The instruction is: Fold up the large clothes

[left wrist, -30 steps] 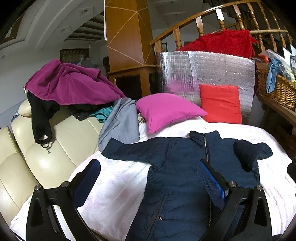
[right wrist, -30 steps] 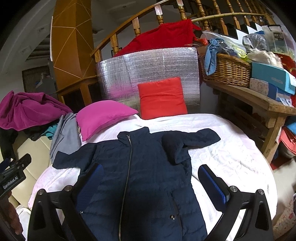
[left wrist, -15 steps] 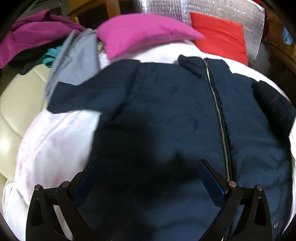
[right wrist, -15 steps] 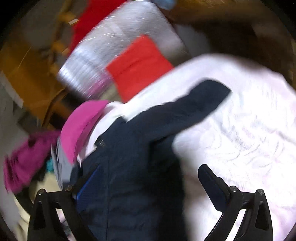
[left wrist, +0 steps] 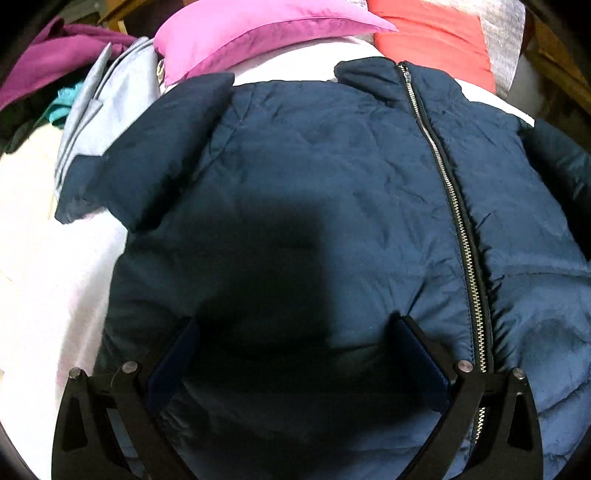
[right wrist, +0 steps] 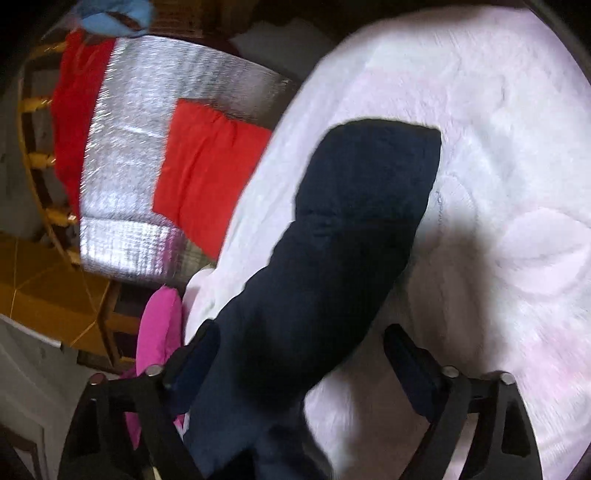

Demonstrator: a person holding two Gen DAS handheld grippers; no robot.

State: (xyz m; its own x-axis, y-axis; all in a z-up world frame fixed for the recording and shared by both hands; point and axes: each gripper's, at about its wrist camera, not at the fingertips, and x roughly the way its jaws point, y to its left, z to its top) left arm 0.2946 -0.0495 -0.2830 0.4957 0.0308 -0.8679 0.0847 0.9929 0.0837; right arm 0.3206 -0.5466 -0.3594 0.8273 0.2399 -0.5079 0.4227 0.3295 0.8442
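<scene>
A navy padded jacket (left wrist: 332,192) is laid front-up, zipped, on a pale pink quilted cover (right wrist: 498,184), its collar toward a magenta cushion (left wrist: 258,29) and a red cushion (left wrist: 432,40). The left gripper (left wrist: 295,354) is held above the jacket's lower left panel with its jaws wide apart and nothing between them. The right gripper (right wrist: 299,365) is set astride the sleeve (right wrist: 351,229), which runs out across the cover; its jaws are closing, with the sleeve between them but apparently not yet pinched. The step in hand is judged to be taking the sleeve so it can be folded across the chest. It is best done if the thick padding is gathered fully between the pads near the cuff, so that only the sleeve, not the cover, is lifted, while the body is steadied by the left gripper. The hem is cut off below the left view, the right view is motion-blurred, and contact of the pads with fabric cannot be made out.
</scene>
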